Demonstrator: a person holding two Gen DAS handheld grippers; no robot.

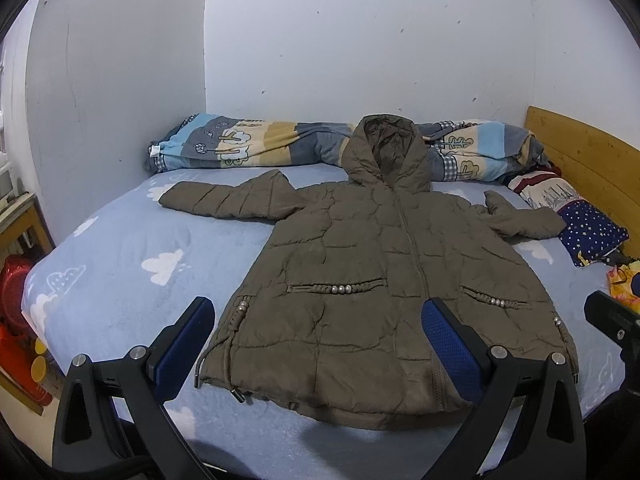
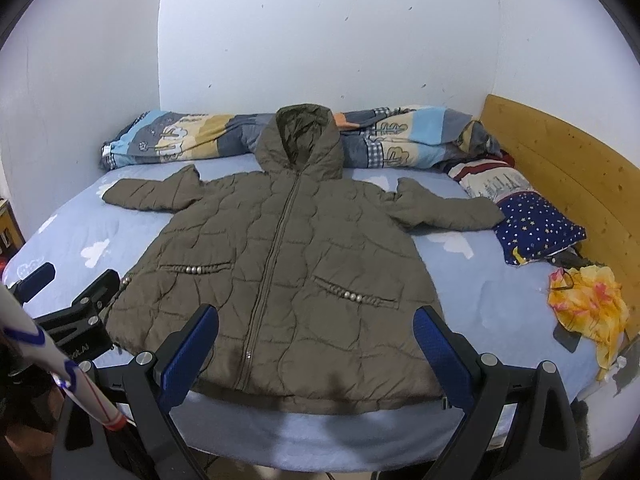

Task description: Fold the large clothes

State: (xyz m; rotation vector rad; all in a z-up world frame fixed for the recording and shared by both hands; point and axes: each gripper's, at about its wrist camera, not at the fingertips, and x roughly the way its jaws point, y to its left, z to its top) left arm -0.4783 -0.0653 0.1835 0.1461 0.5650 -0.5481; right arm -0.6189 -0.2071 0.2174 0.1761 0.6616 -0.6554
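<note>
Left wrist: jacket (image 1: 372, 264) flat on bed (image 1: 120, 248), hood (image 1: 386, 152) toward wall.

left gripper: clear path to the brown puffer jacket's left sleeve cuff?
Probably yes. The left gripper is open over the hem; the sleeve cuff lies flat on bare blue sheet, nothing between.

White walls (image 1: 360, 40), wooden headboard (image 2: 560, 168)
</note>
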